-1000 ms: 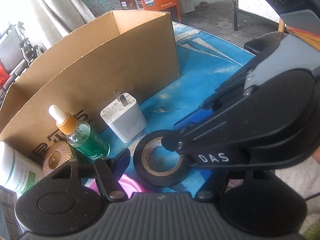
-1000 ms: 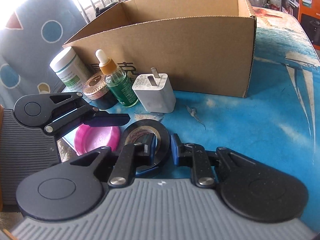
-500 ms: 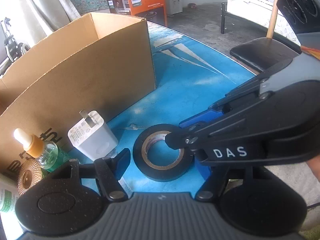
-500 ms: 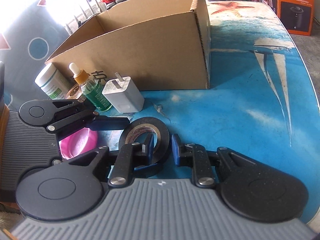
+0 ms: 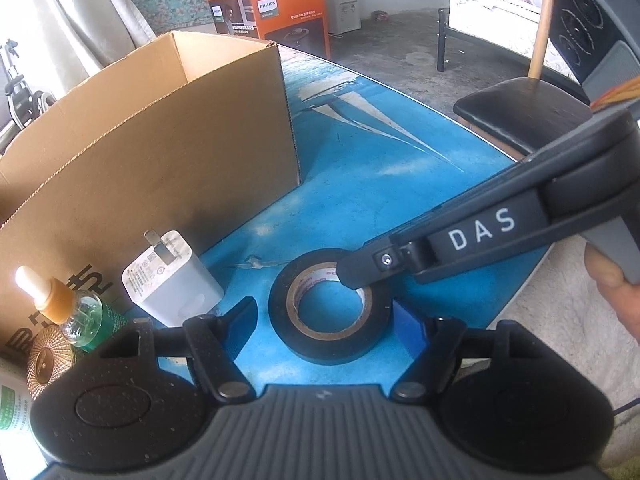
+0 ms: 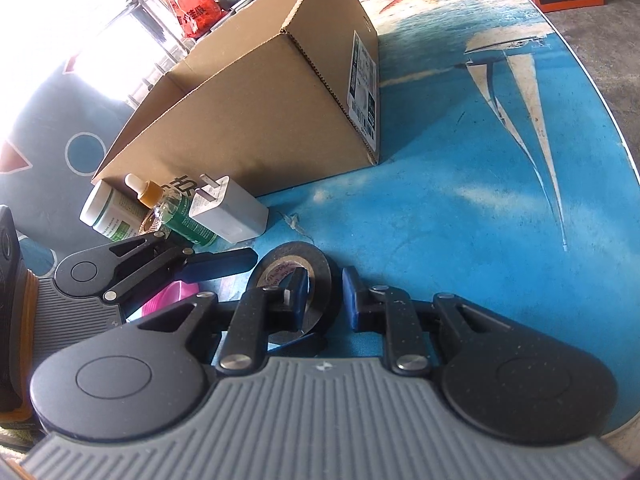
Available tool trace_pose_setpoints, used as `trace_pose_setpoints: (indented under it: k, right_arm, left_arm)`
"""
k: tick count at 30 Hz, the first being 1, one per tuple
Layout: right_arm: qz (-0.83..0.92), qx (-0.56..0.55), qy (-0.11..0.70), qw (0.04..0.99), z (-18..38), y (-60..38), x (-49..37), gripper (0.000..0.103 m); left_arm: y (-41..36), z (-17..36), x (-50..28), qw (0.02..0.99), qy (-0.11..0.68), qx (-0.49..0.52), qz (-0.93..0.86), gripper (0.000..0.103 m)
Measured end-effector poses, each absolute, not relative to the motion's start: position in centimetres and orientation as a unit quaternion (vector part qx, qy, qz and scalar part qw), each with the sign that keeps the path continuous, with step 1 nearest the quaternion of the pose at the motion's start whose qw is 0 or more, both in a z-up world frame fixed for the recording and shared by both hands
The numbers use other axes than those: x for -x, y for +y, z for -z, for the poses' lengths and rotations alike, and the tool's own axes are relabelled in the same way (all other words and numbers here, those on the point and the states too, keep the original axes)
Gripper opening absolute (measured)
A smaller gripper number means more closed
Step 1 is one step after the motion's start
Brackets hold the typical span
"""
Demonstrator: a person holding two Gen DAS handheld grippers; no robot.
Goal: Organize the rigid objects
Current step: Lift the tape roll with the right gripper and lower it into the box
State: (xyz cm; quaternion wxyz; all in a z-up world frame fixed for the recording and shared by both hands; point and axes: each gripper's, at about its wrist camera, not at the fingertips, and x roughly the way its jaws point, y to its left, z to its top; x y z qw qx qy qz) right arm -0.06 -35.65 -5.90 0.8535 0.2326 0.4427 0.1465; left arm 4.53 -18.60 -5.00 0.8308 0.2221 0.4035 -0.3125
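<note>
Left wrist view: low over the table [image 5: 360, 168], close, facing forward between its own claw [image 5: 324, 320] fingers; cardboard box [image 5: 160, 152] at 10 o'clock.
Right wrist view: low and close, tilted, facing along its claw [image 6: 324, 300]; box at 11 o'clock.
Shared: tape roll [image 5: 330, 306], white charger [image 5: 172, 280], dropper bottle [image 5: 80, 316], the box, blue tabletop; each view shows the other claw.

Pink dish [image 6: 172, 296] mostly hidden behind left gripper [image 6: 224, 262] linkage, only a sliver showing; white bottle [image 5: 12, 404] cut off by left edge; copper-lidded jar [image 6: 150, 222] largely masked by dropper bottle [image 6: 176, 210]; tape roll [image 6: 296, 292] near rim covered by right gripper [image 6: 326, 296] finger; box label [image 6: 362, 88] print too small to read
</note>
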Motion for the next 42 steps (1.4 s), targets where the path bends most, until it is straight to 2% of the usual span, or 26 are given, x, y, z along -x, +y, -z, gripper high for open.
trace_pose_setpoints:
  k: [2, 12, 19, 25, 29, 33, 38, 42]
  right_arm:
    - [-0.146, -0.229, 0.441, 0.855, 5.9, -35.5, 0.1, 0.017]
    - [-0.128, -0.19, 0.424, 0.876, 4.6, -33.8, 1.1, 0.017]
    - [-0.127, -0.118, 0.337, 0.925, -2.8, -31.7, 3.0, 0.017]
    - [-0.18, -0.066, 0.265, 0.945, -10.2, -29.7, -0.3, 0.017]
    - [-0.23, -0.054, 0.278, 0.931, -13.0, -27.9, -6.2, 0.018]
    - [-0.267, -0.058, 0.351, 0.896, -13.0, -25.8, -13.5, 0.018]
    - [-0.286, -0.068, 0.479, 0.827, -8.8, -23.1, -21.0, 0.019]
    - [-0.285, -0.066, 0.548, 0.784, -4.7, -21.8, -23.3, 0.019]
  left_arm:
    - [-18.4, 5.0, -4.6, 0.829, 0.408, -0.212, 0.318, 0.067]
    - [-18.5, 4.0, -3.5, 0.841, 0.386, -0.218, 0.311, 0.067]
    - [-17.0, -2.9, -2.3, 0.882, 0.302, -0.21, 0.295, 0.067]
    - [-14.0, -9.1, -5.0, 0.916, 0.249, -0.192, 0.251, 0.067]
    - [-11.8, -11.2, -10.0, 0.914, 0.284, -0.178, 0.227, 0.067]
    - [-9.6, -10.3, -16.2, 0.89, 0.367, -0.16, 0.216, 0.067]
    - [-6.6, -6.2, -21.7, 0.837, 0.481, -0.14, 0.221, 0.067]
    - [-5.5, -3.0, -24.4, 0.794, 0.549, -0.118, 0.233, 0.067]
